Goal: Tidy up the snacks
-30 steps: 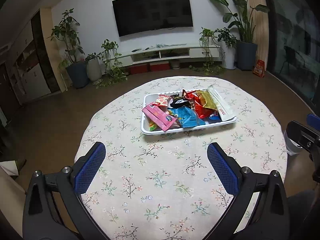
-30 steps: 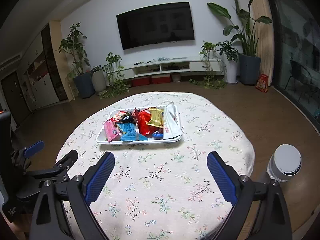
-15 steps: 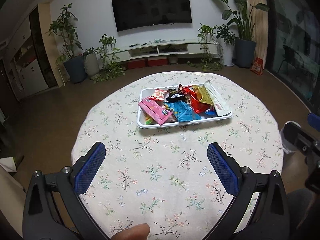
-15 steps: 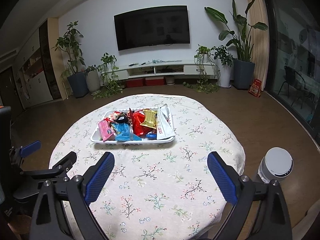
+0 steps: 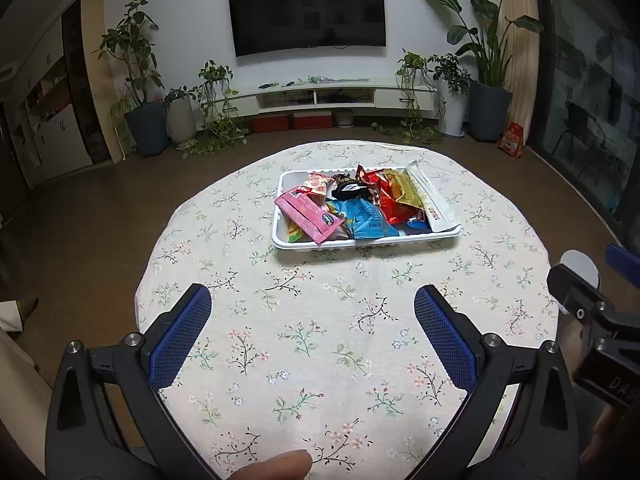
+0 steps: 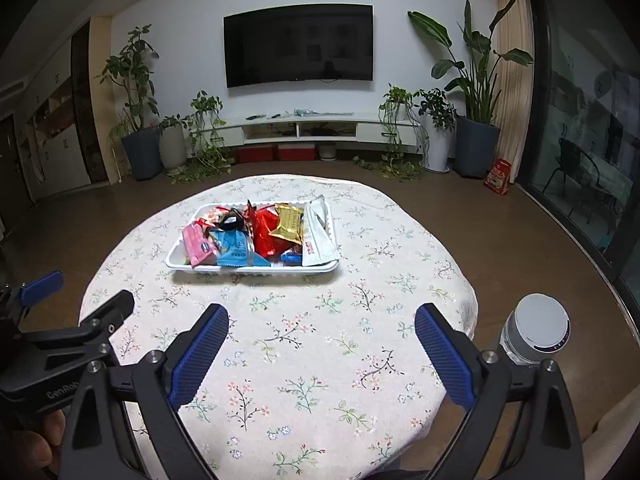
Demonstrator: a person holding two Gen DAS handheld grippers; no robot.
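Observation:
A white tray [image 5: 282, 234] sits past the middle of the round floral-cloth table [image 5: 320, 340]. It holds several snack packets: a pink one [image 5: 308, 216], a blue one [image 5: 366, 222], a red one [image 5: 394, 198], a gold one [image 5: 406, 190] and a long white one [image 5: 434, 202]. The tray also shows in the right wrist view [image 6: 176, 262]. My left gripper [image 5: 312, 304] is open and empty, well short of the tray. My right gripper [image 6: 322, 326] is open and empty, also short of the tray.
A white cylindrical device [image 6: 534, 334] stands on the floor off the table's right edge. The other gripper shows at each view's side [image 5: 592, 320] [image 6: 60, 340]. Potted plants, a TV [image 5: 306, 10] and a low cabinet line the far wall.
Both grippers have drawn back and risen from the table, so the tray looks smaller and farther. Both stayed open. A fingertip now shows at the bottom of the left wrist view.

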